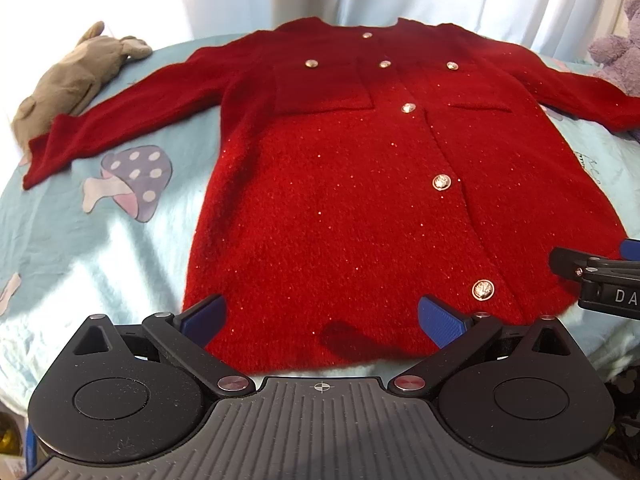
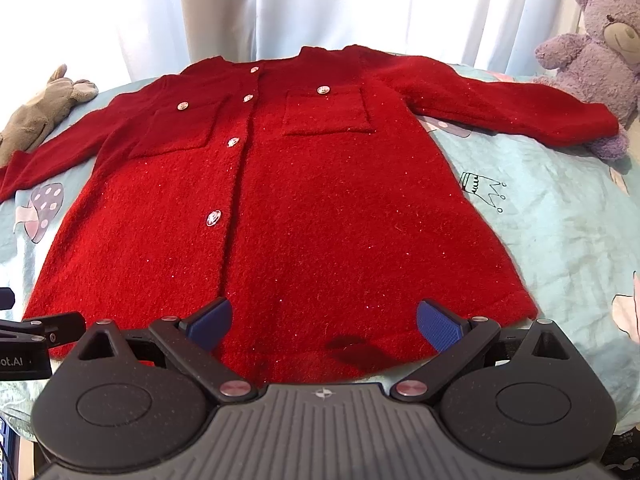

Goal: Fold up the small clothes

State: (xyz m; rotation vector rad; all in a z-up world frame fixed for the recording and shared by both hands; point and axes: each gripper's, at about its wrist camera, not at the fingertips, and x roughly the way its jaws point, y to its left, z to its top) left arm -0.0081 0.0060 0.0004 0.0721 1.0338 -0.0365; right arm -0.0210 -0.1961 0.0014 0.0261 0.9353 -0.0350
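A small red knitted coat (image 1: 360, 184) (image 2: 288, 208) with several silver buttons and two chest pockets lies flat, front up, on a pale blue sheet, both sleeves spread out sideways. My left gripper (image 1: 322, 320) hovers open over the left part of the hem, its blue pads (image 1: 438, 320) wide apart with nothing between them. Over the right part of the hem my right gripper (image 2: 324, 322) is open too, with its blue pads (image 2: 438, 326) empty. Each gripper shows at the edge of the other's view: the right one (image 1: 600, 276), the left one (image 2: 36, 340).
The sheet (image 1: 104, 248) (image 2: 560, 216) carries mushroom and crown prints. A grey plush toy (image 1: 72, 80) (image 2: 40, 112) lies by the left sleeve, a purple teddy bear (image 2: 596, 64) sits at the right sleeve's cuff. White curtains (image 2: 280, 8) hang behind.
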